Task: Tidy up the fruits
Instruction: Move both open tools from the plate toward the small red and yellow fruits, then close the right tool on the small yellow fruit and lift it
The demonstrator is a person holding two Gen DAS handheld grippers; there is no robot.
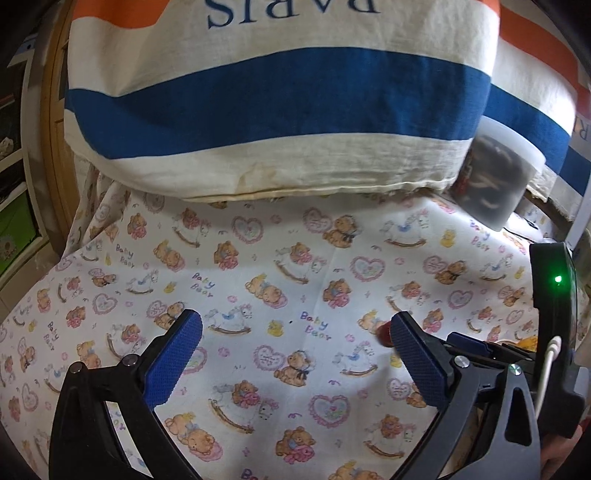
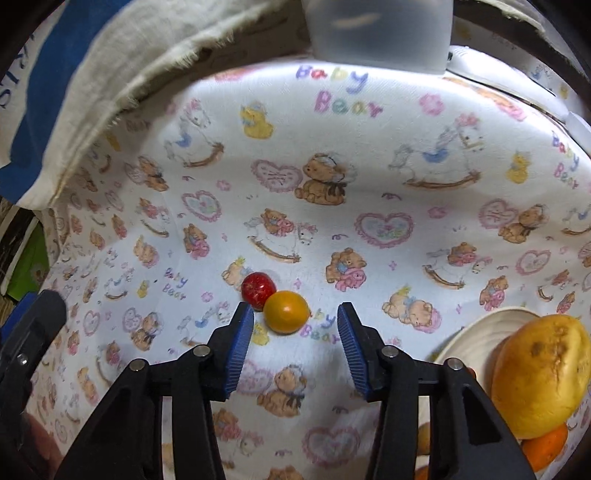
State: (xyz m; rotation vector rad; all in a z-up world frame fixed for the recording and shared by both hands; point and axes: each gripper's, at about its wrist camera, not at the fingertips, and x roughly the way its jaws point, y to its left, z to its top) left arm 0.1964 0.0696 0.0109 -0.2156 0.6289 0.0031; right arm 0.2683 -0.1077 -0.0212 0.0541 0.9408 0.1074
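Both claws held open over the bear-print sheet (image 2: 369, 155)
Right claw (image 2: 295, 325) is parted around the orange tomato (image 2: 286, 312), red one (image 2: 258, 288) touching; left claw (image 1: 295, 332) empty.

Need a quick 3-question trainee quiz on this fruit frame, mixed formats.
1. True or false: the right hand-held gripper already pinches the small orange fruit.
2. What touches that orange fruit? A) small red fruit B) plate C) plastic container
3. Fill in: the large yellow fruit rests on the ___.

Key: 1 false, it lies on the cloth ahead of the open jaws; 2 A; 3 plate.
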